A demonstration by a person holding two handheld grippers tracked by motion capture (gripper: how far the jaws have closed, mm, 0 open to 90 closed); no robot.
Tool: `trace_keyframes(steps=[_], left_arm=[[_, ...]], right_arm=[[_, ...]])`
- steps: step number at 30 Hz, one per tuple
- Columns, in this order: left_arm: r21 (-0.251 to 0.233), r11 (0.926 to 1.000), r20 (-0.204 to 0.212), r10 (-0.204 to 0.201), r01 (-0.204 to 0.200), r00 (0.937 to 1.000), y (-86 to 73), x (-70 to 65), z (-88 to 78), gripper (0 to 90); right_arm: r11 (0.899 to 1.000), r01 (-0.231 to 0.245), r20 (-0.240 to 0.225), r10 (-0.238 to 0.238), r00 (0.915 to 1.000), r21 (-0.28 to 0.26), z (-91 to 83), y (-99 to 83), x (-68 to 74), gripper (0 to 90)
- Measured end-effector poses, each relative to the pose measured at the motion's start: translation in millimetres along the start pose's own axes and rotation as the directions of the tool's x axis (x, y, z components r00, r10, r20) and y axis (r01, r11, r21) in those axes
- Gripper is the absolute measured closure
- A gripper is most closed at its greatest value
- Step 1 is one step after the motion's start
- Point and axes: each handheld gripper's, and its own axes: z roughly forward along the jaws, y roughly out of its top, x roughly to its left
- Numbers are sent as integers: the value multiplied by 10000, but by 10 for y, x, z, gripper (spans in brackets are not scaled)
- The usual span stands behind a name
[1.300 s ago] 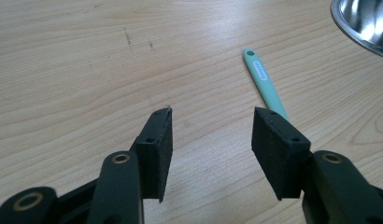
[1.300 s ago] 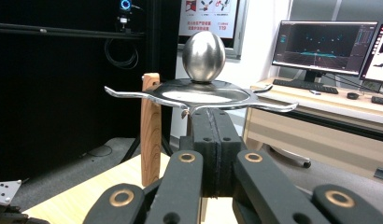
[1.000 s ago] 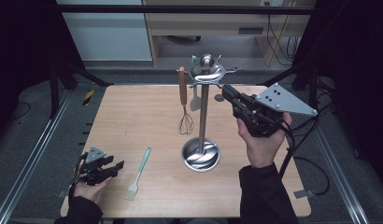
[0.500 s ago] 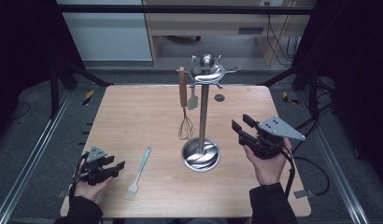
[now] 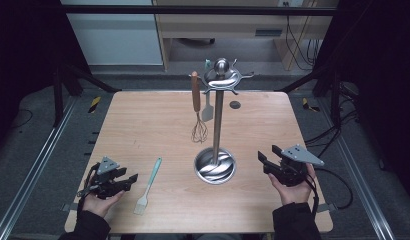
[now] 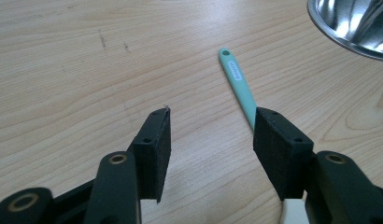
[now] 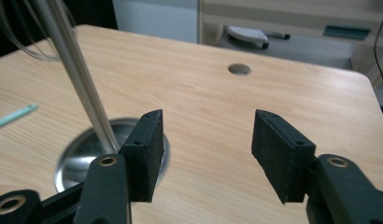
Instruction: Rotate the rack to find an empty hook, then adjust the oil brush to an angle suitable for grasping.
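A metal utensil stand (image 5: 219, 120) rises from a round base (image 5: 215, 166) at mid-table. A wooden-handled whisk (image 5: 197, 112) and a small spatula (image 5: 208, 109) hang from its top hooks. A teal-handled brush (image 5: 148, 186) lies flat left of the base. My left gripper (image 5: 126, 181) rests open near the front left, and the teal handle (image 6: 236, 79) runs just past its right jaw, untouched. My right gripper (image 5: 268, 155) sits low, right of the base. Its jaws have just been opening and stand open (image 7: 208, 140) with nothing between them. The pole (image 7: 80, 70) is to its left.
A small round hole (image 5: 235, 104) marks the tabletop behind the stand. Bare wood (image 5: 143, 130) stretches across the left and back of the table. Dark frame rails (image 5: 38, 165) and cables (image 5: 338, 175) run beside the table edges.
The right hand has come down from the stand's top hooks to the table right of the base, and its jaws went from shut to open. The left hand stayed put.
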Motion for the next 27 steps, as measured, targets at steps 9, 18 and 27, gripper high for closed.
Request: trace_keyframes(steps=[9,18,27], left_arm=[[394,9989,264,262,-272,9993,45,-134,74,477],[1032,9924,422,634,-674,9971,59,-263,196,505],[1518,9860,526,618,-691,9967,58,-286,262,555]], right_arm=[[9974,-209,467,177,9988,690,-71,-313,-165,440],[9934,-255,844,160,9963,1120,-122,-475,-245,444],[9909,-229,843,118,9964,1324,-83,-520,-241,455]])
